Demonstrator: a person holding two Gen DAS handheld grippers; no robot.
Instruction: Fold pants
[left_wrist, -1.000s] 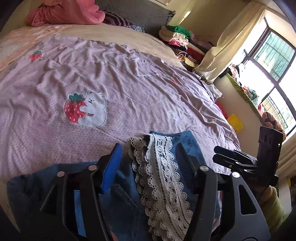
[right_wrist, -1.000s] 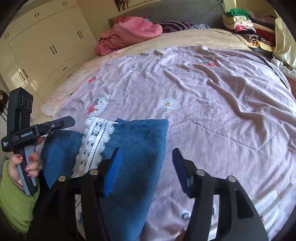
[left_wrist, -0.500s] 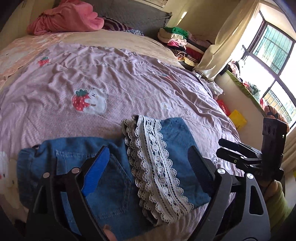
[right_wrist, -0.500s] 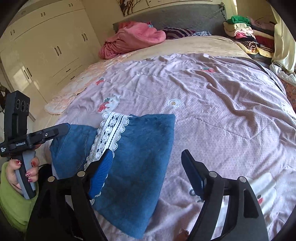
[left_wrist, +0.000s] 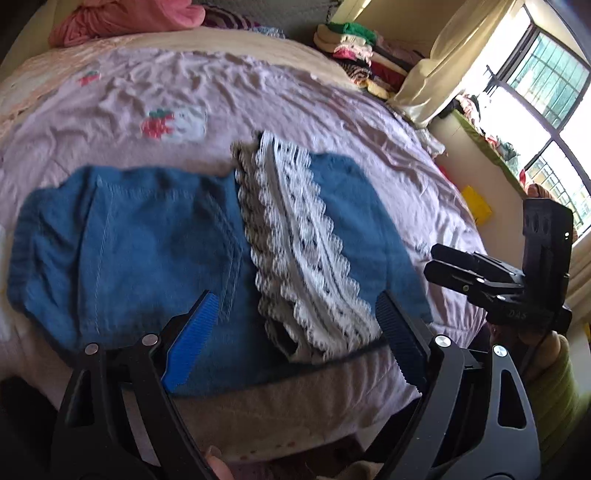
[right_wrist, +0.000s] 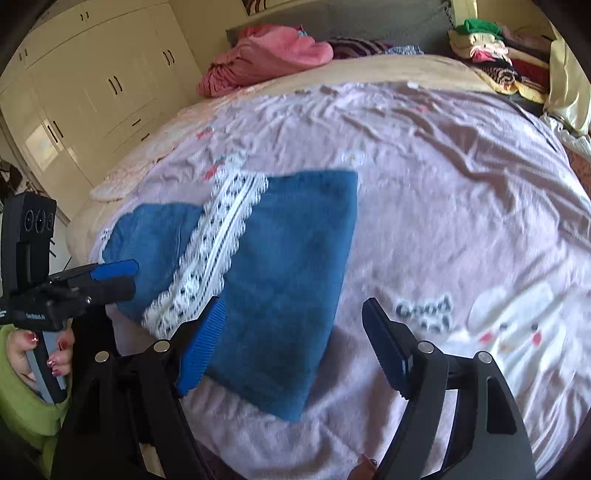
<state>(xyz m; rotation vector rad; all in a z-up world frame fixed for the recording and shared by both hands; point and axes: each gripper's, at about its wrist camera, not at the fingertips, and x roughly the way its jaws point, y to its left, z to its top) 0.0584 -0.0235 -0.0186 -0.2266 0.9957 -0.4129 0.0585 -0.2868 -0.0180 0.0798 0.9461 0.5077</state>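
The folded pants (left_wrist: 147, 251) lie loose near the bed (right_wrist: 461, 184) edge, both the left gripper (left_wrist: 295, 339) and right gripper (right_wrist: 291, 343) spread and empty, so a careless brush could undo the lace (left_wrist: 295, 236) fold.

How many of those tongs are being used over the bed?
2. The left tongs hang open above the near edge of the folded denim pants. The right tongs hang open over the pants' other end, near the pink bedspread.
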